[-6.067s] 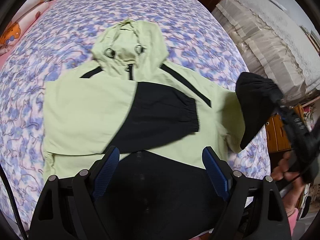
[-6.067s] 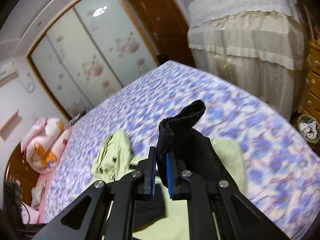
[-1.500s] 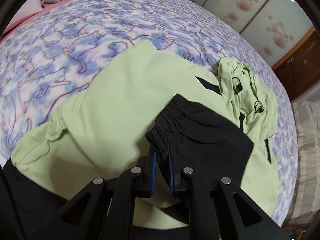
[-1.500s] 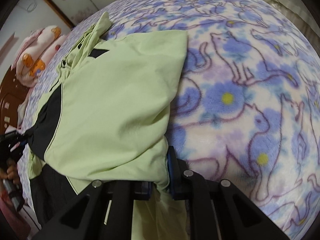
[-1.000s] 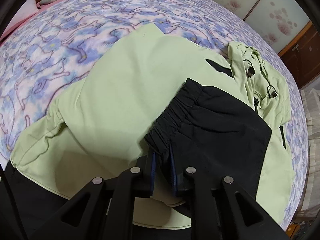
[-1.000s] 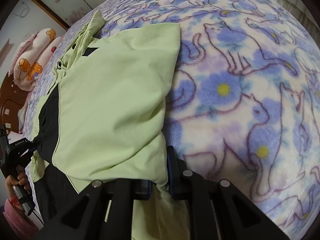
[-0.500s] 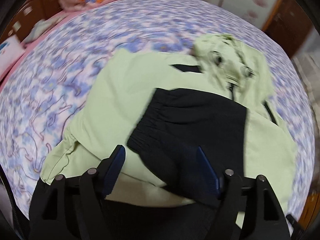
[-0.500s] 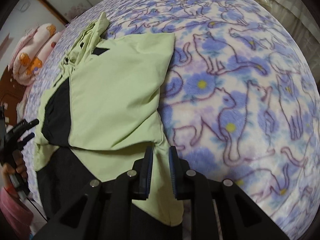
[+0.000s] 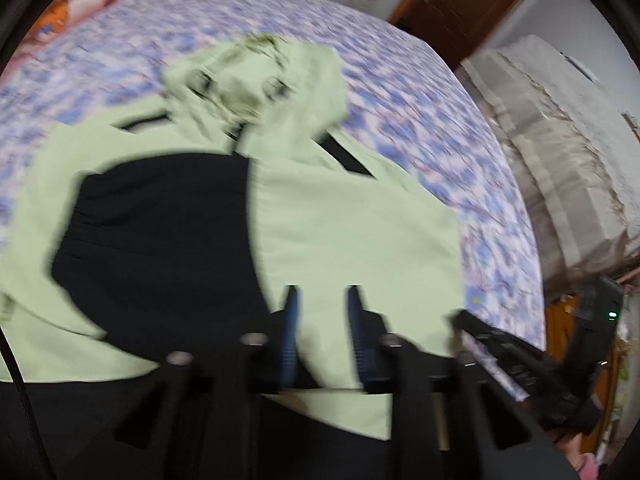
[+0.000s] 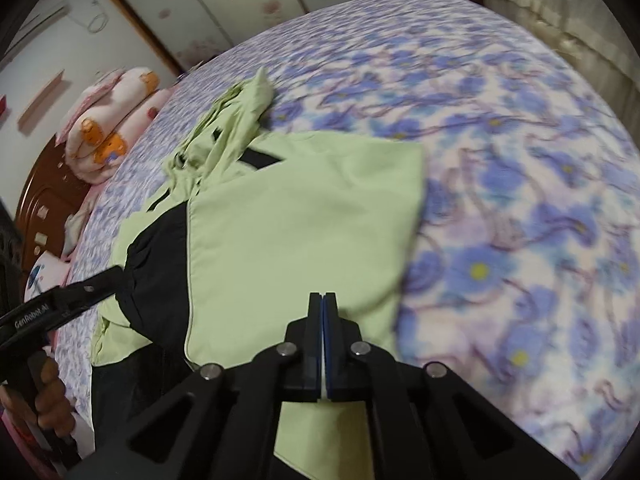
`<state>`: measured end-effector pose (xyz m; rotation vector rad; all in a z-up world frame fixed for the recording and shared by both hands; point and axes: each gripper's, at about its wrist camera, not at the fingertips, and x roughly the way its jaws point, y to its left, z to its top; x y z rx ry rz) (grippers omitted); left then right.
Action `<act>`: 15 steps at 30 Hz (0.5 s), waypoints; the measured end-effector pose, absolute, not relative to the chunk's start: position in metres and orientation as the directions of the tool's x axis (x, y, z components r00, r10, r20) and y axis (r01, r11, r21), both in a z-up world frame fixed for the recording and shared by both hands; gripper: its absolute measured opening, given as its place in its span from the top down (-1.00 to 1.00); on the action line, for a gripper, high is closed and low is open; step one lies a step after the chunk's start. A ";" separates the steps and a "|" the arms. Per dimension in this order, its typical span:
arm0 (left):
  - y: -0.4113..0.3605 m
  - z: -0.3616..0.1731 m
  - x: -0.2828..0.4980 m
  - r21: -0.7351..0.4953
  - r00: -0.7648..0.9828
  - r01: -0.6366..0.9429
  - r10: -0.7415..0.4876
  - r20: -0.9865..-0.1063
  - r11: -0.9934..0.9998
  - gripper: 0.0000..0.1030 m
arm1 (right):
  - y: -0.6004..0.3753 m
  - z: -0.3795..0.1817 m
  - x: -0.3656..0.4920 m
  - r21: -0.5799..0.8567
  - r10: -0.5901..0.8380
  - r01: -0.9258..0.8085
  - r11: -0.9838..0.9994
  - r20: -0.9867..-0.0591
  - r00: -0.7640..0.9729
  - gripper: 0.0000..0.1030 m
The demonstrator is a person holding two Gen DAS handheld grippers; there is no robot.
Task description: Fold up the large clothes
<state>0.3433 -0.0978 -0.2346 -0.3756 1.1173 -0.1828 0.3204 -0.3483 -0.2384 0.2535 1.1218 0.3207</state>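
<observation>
Your jacket point(image 9: 352, 236) lies flat on the bed point(image 9: 420, 92), hood point(image 9: 260, 80) toward the wardrobe doors point(image 10: 224, 4), both sleeves folded in across the chest. The black sleeve end point(image 9: 160, 236) rests on the side of the jacket toward the pillows point(image 10: 104, 120); the green sleeve panel point(image 10: 304, 216) covers the other side, its edge reaching the bare bedspread. Your left gripper point(image 9: 322, 332) hovers over the jacket's lower green area with its blue pads a little apart and nothing between them; green fabric shows through the gap. Your right gripper point(image 10: 323, 344) sits above the jacket's hem edge, pads pressed fully together; no fabric visible between them. In the right wrist view your left hand point(image 10: 44, 396) grips its handle just off the jacket's black lower section. In the left wrist view the right gripper body appears at the jacket's corner nearest the door point(image 9: 464, 4). The left wrist view is motion-blurred, so fine detail on the hood is unclear.
</observation>
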 end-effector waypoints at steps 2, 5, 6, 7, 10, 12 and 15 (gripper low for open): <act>-0.113 -0.249 0.346 -0.406 0.395 -0.031 -0.362 -0.844 0.913 0.83 | -0.340 -0.249 0.324 0.375 0.394 -0.124 0.919 -0.840 0.373 1.00; -0.130 -0.275 0.349 -0.328 0.338 -0.026 -0.301 -0.892 0.944 0.84 | -0.335 -0.264 0.327 0.389 0.402 -0.112 0.915 -0.846 0.350 1.00; -0.133 -0.285 0.349 -0.270 0.317 -0.034 -0.246 -0.916 0.962 0.84 | -0.334 -0.268 0.327 0.376 0.391 -0.112 0.920 -0.855 0.341 1.00; -0.131 -0.294 0.348 -0.235 0.300 -0.046 -0.211 -0.930 0.971 0.85 | -0.334 -0.274 0.328 0.357 0.374 -0.112 0.927 -0.867 0.330 1.00; -0.110 -0.307 0.343 -0.284 0.288 -0.085 -0.250 -0.924 0.955 0.94 | -0.338 -0.284 0.326 0.300 0.321 -0.114 0.947 -0.895 0.309 1.00; -0.098 -0.306 0.342 -0.332 0.294 -0.106 -0.289 -0.911 0.937 0.95 | -0.348 -0.281 0.324 0.260 0.283 -0.113 0.959 -0.905 0.318 1.00; -0.079 -0.299 0.340 -0.197 0.318 -0.134 -0.146 -0.937 0.971 0.94 | -0.366 -0.276 0.321 0.247 0.262 -0.089 0.965 -0.908 0.327 1.00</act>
